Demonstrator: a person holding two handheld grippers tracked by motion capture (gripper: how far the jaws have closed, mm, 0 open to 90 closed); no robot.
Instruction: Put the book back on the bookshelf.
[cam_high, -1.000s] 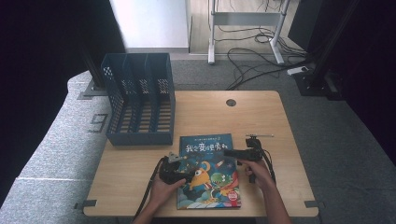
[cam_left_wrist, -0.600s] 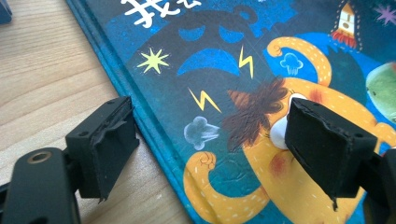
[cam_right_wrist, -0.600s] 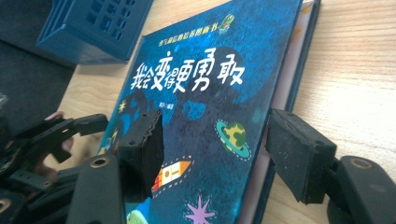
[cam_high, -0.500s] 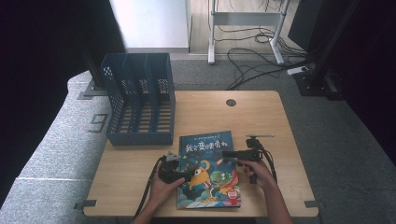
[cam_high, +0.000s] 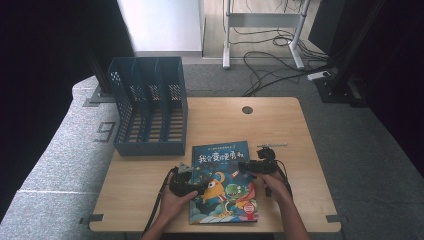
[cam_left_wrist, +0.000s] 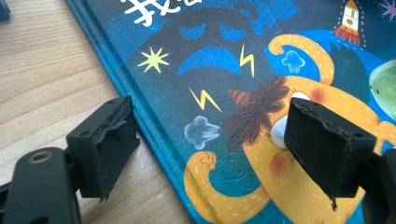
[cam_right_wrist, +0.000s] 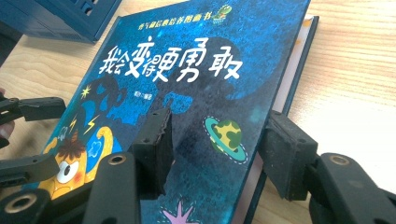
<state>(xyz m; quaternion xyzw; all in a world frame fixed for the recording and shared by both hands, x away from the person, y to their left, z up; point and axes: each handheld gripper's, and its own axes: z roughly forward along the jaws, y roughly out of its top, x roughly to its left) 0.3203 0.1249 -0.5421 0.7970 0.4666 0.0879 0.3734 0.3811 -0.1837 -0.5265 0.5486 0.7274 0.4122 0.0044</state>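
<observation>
Straddling the picture book's (cam_high: 222, 182) edges: left gripper (cam_left_wrist: 210, 149) jaws open, right gripper (cam_right_wrist: 217, 149) jaws just closing, not yet gripping.

Book cover (cam_right_wrist: 196, 93) title: white Chinese characters, "我会变得更勇敢"
Cover's top line: small yellow characters, too small to read
Floor mat (cam_high: 75, 150): "9"

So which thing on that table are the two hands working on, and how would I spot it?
Start at the wooden table and find the blue slotted file rack at its back left. Just in front of the rack and to its right, a picture book lies flat at the near edge, between the two hands. It is the only printed thing there: dark blue cover, white title, orange cartoon creature.
</observation>
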